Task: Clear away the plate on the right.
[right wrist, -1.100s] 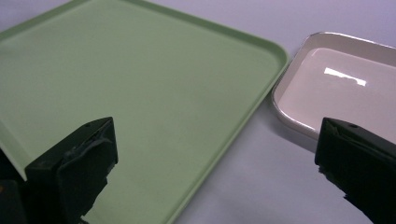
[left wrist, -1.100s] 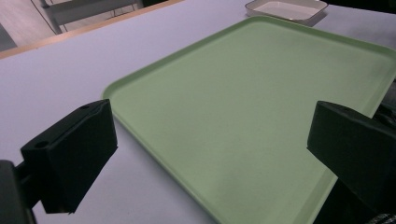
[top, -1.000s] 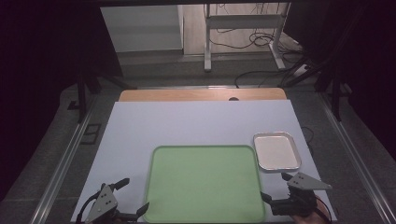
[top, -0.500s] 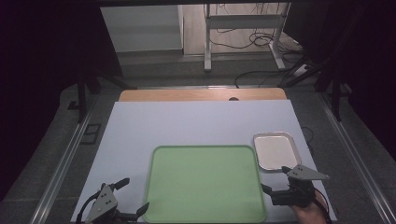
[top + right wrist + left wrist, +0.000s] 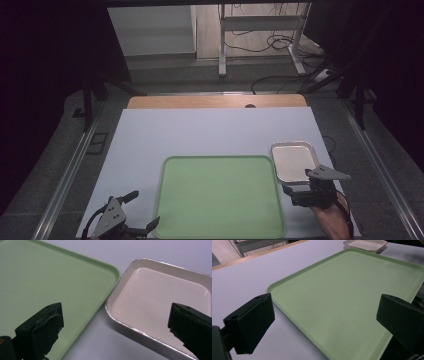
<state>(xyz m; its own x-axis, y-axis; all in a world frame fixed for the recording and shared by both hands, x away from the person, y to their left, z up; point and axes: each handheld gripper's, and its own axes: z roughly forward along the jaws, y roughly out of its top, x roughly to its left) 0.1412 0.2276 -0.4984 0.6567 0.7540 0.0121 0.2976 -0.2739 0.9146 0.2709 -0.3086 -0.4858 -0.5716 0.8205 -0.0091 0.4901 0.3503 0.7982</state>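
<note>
1. Where the white table cover (image 5: 210, 135) nears the person's side, a light green tray (image 5: 220, 195) lies flat on it, long edges running across the table, its surface bare.
2. Just beside the tray's far right corner sits a small metal tray (image 5: 294, 161), rectangular with rounded corners, a pale inside and a shiny rim; in the right gripper view a narrow strip of table cover separates the metal tray (image 5: 160, 300) from the green tray (image 5: 50, 282), so the two lie close but apart.
3. Held by a hand coming in from the bottom edge, the right gripper (image 5: 295, 192) hovers at the near edge of the metal tray, close to the green tray's right side.
4. Its jaws stand wide apart and hold nothing; in its own view the right gripper (image 5: 115, 335) frames the near left corner of the metal tray and the gap beside the green tray.
5. At the near left corner of the green tray the left gripper (image 5: 140, 212) rests low over the table cover.
6. Its jaws are also spread wide with nothing between them; seen from the left gripper (image 5: 324, 320) itself, they straddle the near part of the green tray (image 5: 342, 297), with the metal tray (image 5: 365, 245) far off at the top.
</note>
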